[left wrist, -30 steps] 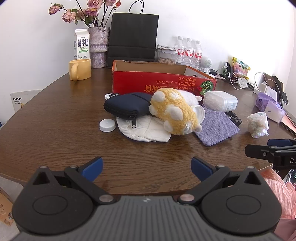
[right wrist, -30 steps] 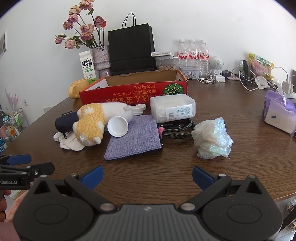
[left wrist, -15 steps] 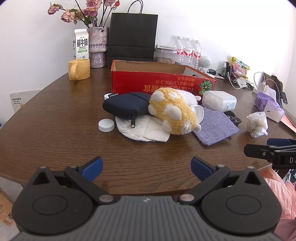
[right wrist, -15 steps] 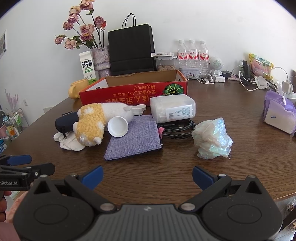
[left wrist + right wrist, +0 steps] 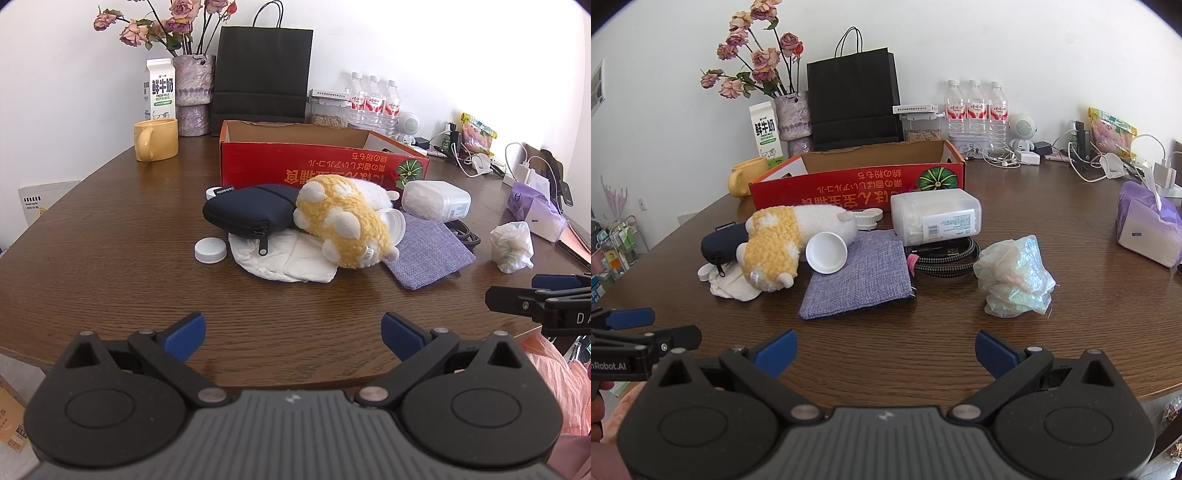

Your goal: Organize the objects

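Spreading across both views, a round brown table (image 5: 110, 236) carries everything. At twelve o'clock in the left wrist view stands the red cardboard box (image 5: 317, 166), open at the top, its printed side facing the cameras upside down. Behind it, toward eleven o'clock, a black paper bag (image 5: 262, 62) leans at the wall.

In front of the box lies the clutter. The yellow and white plush toy (image 5: 343, 218) rests on its side, touching the dark blue zip pouch (image 5: 247, 210) at its nine o'clock; both lie on a white cloth (image 5: 291, 258). At the toy's three o'clock a purple fabric mat (image 5: 857, 273) lies flat, with an open white jar (image 5: 827, 251) tipped over on its edge against the toy. A clear plastic tub (image 5: 934, 218) lies on its side just past the mat, near the box, and a coiled braided cable (image 5: 945, 258) sits beside it. A crumpled plastic bag (image 5: 1015, 277) stands apart at four o'clock of the tub. A white lid (image 5: 210, 250) lies at the pouch's seven o'clock.

The left gripper (image 5: 291, 332) hovers over the near table edge, its blue fingers spread wide and empty. The right gripper (image 5: 884, 350) does likewise, fingers wide apart, holding nothing.
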Tool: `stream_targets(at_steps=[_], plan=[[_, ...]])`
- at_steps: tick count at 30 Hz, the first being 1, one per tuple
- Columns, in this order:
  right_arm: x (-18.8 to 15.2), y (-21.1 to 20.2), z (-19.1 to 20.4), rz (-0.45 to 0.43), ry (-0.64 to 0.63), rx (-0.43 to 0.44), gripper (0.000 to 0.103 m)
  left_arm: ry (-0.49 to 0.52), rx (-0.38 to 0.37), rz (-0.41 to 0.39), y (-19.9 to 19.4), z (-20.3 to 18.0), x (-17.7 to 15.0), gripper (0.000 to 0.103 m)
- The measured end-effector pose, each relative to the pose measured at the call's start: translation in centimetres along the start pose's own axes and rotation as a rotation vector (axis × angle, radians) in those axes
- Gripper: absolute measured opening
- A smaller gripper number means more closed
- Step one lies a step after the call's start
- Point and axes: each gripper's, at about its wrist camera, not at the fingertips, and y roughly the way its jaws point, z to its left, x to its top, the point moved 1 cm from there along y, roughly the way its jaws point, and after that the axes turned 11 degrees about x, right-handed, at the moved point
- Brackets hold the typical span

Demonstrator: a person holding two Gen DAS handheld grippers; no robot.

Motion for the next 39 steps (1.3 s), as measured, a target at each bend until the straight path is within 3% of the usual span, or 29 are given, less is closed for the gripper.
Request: stream_targets(at_steps=[39], plan=[[0.21,-0.18,0.00,-0.004,-0.002,-0.001,0.103,-0.001,-0.001,-0.002,-0.06,0.10,0.35,0.103]])
